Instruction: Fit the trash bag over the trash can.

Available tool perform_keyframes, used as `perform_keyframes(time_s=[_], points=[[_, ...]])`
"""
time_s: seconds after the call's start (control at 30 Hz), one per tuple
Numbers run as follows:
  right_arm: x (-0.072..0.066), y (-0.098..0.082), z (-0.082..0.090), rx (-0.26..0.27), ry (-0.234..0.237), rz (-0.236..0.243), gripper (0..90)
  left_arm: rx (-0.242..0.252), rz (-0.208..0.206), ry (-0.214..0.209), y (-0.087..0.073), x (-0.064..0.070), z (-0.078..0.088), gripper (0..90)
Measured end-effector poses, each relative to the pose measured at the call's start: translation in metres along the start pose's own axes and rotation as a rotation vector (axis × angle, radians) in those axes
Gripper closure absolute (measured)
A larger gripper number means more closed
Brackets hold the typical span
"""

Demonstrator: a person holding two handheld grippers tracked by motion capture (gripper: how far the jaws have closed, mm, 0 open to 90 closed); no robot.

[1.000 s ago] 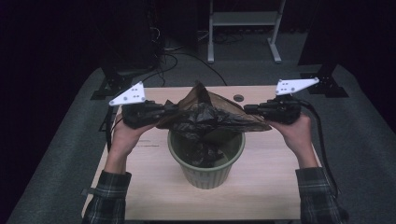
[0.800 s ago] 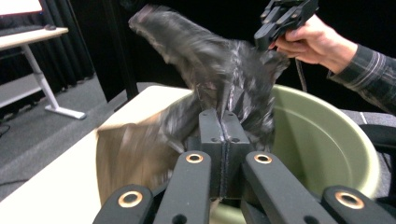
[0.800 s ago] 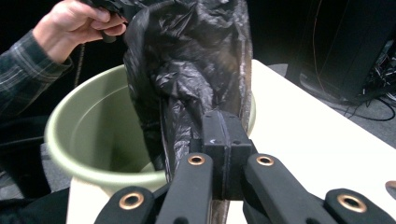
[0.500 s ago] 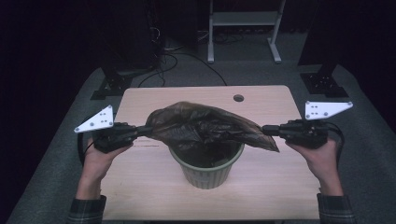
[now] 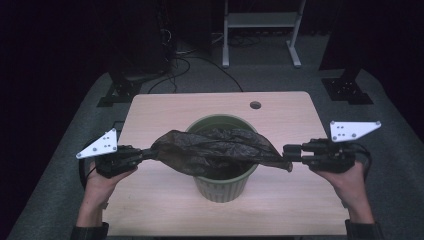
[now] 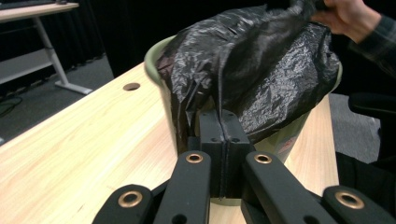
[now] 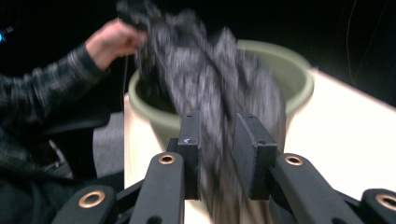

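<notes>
Both grippers, left gripper [image 5: 145, 154] and right gripper [image 5: 289, 152], have drawn nearer and wider, each clamped on the black bag [image 5: 215, 150] over the green bin [image 5: 220, 182]; overstretching could tear it.

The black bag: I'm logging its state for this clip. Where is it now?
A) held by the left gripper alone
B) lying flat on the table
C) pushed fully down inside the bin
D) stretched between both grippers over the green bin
D: the black bag spans from the left gripper to the right gripper across the green bin, each gripper clamping one end.
</notes>
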State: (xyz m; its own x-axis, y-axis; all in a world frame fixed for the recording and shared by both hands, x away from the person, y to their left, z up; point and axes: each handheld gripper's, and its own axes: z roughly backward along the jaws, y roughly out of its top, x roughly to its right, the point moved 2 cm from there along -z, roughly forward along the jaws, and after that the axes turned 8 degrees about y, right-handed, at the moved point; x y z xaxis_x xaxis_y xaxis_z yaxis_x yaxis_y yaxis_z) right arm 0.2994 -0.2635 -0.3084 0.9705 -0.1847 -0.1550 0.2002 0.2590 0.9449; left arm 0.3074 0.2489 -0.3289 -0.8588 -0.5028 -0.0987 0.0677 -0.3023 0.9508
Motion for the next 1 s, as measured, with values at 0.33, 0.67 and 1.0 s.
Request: perform_keyframes(time_s=[0.33,0.67,1.0], points=[[0.029,0.046,-0.061,-0.061,0.011,0.061,63.4,0.001,-0.024,-0.029,0.007,0.003,-0.014,89.5],[0.054,0.052,-0.102,-0.147,-0.030,0.049,89.9,0.011,-0.045,-0.042,0.011,0.000,-0.028,89.5],[0.125,0.048,-0.115,-0.115,-0.143,-0.060,90.0,-0.014,-0.052,-0.023,0.007,-0.009,-0.047,89.6]])
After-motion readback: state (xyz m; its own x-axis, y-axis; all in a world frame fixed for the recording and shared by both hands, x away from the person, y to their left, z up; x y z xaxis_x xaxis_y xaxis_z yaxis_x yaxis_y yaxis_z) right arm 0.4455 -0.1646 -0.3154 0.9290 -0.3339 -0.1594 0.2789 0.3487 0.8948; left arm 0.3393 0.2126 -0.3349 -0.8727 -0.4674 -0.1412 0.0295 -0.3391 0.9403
